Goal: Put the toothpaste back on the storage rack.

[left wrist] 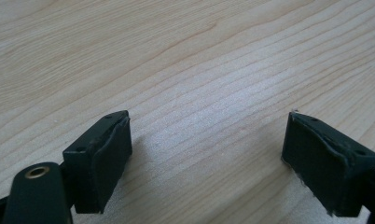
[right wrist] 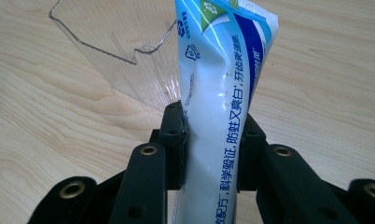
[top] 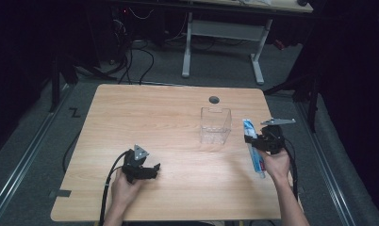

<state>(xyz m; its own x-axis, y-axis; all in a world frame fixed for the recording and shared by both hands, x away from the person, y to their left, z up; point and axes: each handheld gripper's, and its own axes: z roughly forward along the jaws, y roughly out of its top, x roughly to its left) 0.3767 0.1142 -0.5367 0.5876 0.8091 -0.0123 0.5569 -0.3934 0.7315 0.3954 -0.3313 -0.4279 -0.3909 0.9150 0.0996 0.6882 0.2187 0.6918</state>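
Just right of the clear box [top: 215,125], my right gripper [top: 251,139] pinches the toothpaste tube [top: 254,148] across its middle. The tube's long axis runs roughly alongside the box's right wall, its flat end away from me. My left gripper [top: 155,170] rests spread and empty on the table [top: 150,113], well left of the box.

Wooden table [top: 168,117] under clear box [top: 215,125]

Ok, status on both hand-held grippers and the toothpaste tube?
Left hand-held gripper open, on table. Right hand-held gripper shut on toothpaste tube. Clear box beside it, path unobstructed.
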